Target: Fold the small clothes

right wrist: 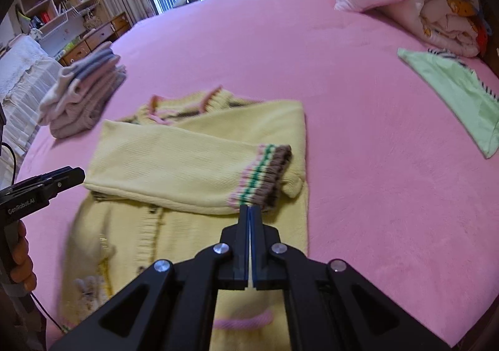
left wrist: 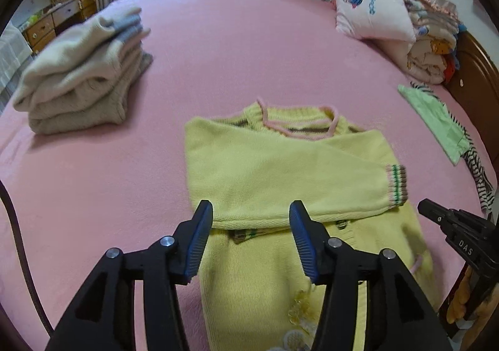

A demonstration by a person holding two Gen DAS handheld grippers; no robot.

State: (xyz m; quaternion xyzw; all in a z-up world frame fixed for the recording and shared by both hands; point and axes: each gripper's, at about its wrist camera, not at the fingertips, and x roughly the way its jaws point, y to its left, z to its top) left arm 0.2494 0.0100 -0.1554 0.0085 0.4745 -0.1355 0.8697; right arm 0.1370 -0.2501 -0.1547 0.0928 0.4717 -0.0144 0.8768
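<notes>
The pink bed [left wrist: 249, 48] fills both views, and the yellow cardigan [left wrist: 265, 170] lies flat on its near middle, collar toward the far side and hem toward you, so its long axis runs near to far. A stack of folded beige knitwear [left wrist: 84, 70] sits far left; a pillow and rolled quilt [left wrist: 405, 29] sit far right, with a green garment [left wrist: 436, 120] spread in front of them. Both sleeves already cross the cardigan's chest, the upper sleeve [right wrist: 174, 170] running left to right and ending in a striped cuff [right wrist: 265, 176] near the right edge. Your left gripper [left wrist: 251, 220] hangs released just above the lower edge of that sleeve, jaws apart with nothing between them. Your right gripper [right wrist: 250, 213] is clenched empty, its tips just on the near side of the cuff; whether they touch the knit cannot be told. The likely next fold brings hem to collar along the long axis; the hem lies near you, beneath both tools, with the left gripper over the left half and the right gripper over the right half.
</notes>
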